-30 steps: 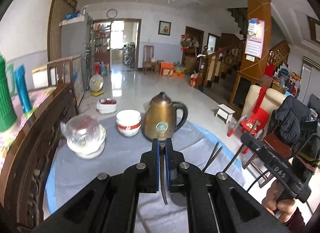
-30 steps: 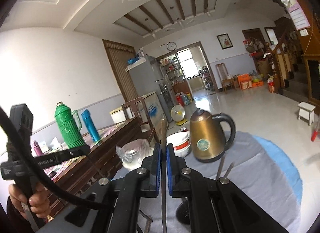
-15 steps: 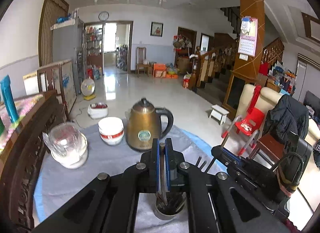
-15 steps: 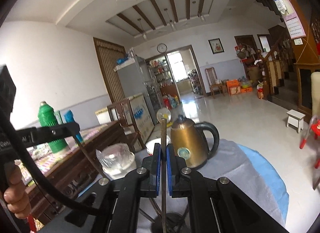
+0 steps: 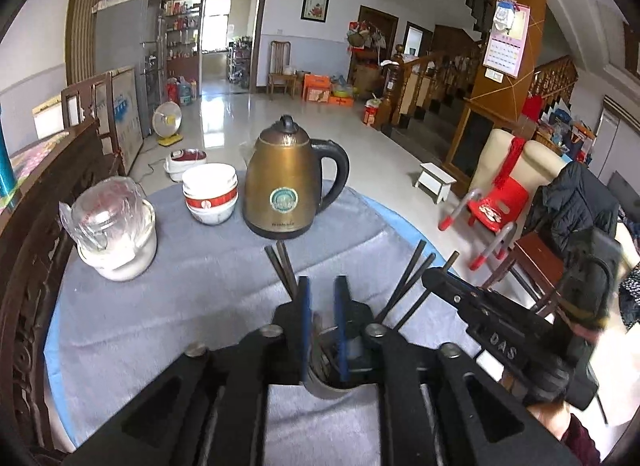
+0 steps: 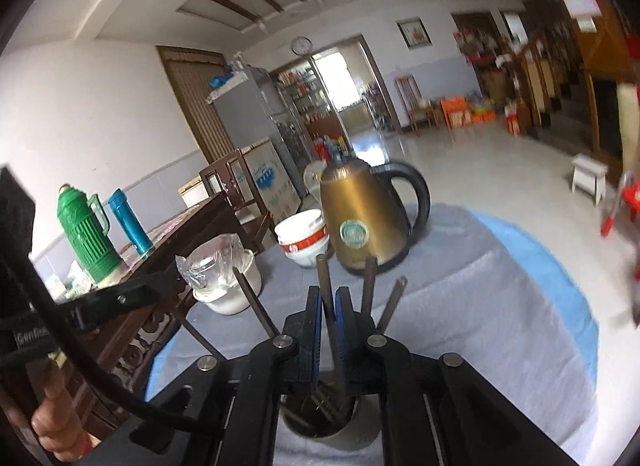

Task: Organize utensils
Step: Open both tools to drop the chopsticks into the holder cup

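**A:** What sat nearest the cameras?

**B:** A metal utensil cup (image 6: pixel 320 424) stood on the grey cloth (image 5: pixel 192 298) of the round worktop (image 5: pixel 54 350), right under both tools. The left gripper (image 5: pixel 322 302) hung directly over it, its jaws opening, the blue pads parted with nothing pressed between them; only the cup's rim and some dark tips showed through the gap.

**A:** And the other one?

**B:** The right gripper (image 6: pixel 327 306) was clenched on one dark utensil handle (image 6: pixel 325 286), which stood nearly upright between its pads, the lower end reaching down into the cup.

**A:** Where were the remaining utensils?

**B:** In the same cup. Several dark handles (image 6: pixel 370 284) fanned out of it, leaning left and right of the held one. Whether they were chopsticks or cutlery I could not tell, though fork tines (image 6: pixel 324 402) showed inside.

**A:** Was the person visible?

**B:** Partly. A hand (image 6: pixel 52 422) gripped the left tool's grip at the lower left of the right view.

**A:** Further back?

**B:** A white pot topped with crumpled clear plastic (image 5: pixel 116 225) stood to the left, stacked red-banded bowls (image 5: pixel 210 195) beside it, then a bronze electric kettle (image 5: pixel 286 185) just right of the bowls. Beyond the worktop, a green thermos (image 6: pixel 86 234) and a blue flask (image 6: pixel 130 219) stood on a wooden sideboard.
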Tool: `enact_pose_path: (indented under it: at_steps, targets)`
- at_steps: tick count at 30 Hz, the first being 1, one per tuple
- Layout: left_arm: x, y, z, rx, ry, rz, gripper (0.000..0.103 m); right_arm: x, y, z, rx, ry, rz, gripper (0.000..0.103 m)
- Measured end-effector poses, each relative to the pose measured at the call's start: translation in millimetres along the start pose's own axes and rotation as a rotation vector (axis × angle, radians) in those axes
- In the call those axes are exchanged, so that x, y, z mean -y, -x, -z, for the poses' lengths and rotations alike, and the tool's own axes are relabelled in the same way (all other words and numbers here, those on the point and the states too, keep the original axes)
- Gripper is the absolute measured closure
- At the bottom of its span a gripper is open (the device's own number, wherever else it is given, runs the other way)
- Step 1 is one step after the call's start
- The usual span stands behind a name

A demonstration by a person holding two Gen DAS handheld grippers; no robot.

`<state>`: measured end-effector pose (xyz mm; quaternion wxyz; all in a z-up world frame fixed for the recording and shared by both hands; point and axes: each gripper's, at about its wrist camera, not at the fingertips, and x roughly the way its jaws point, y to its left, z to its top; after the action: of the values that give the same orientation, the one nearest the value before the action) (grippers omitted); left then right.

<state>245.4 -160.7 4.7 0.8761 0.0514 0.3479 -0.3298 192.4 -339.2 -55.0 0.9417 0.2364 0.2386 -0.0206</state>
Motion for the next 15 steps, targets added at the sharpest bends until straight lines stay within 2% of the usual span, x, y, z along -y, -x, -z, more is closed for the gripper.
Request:
enact_pose_path:
  at_steps: [1, 2, 3, 6, 8, 9, 11, 15]
  targets:
    - [-2.7, 3.1, 2.9, 0.003, 0.002, 0.002, 0.067, 3.0, 0.5, 0.9, -0.013, -0.02, -0.005, 0.092]
    - [-5.0, 8.0, 6.3, 0.013, 0.002, -0.002, 0.052, 7.8, 1.7, 2.1, -0.023, -0.043, -0.018, 0.092]
    - [-7.9, 12.9, 8.6, 0.026, 0.0, -0.007, 0.049, 10.3, 2.8, 3.5, -0.021, -0.055, -0.029, 0.092]
    - [-22.6, 29.6, 19.6, 0.049, -0.004, -0.03, 0.048, 17.7, 18.6, 4.9, 0.014, -0.071, -0.057, 0.077]
    - [-37.3, 37.1, 27.7, 0.052, 0.021, -0.052, 0.046, 20.9, 32.6, 5.5, 0.053, -0.081, -0.077, 0.058]
    - [-45.4, 40.8, 32.8, 0.053, 0.037, -0.065, 0.045, 22.5, 41.0, 6.4, 0.08, -0.082, -0.085, 0.052]
    - [-62.5, 44.3, 43.2, 0.045, 0.067, -0.095, 0.044, 27.0, 59.1, 10.1, 0.132, -0.082, -0.092, 0.05]
    - [-98.8, 37.8, 74.8, -0.016, 0.146, -0.141, 0.042, 28.0, 76.8, 21.4, 0.143, -0.073, -0.153, 0.053]
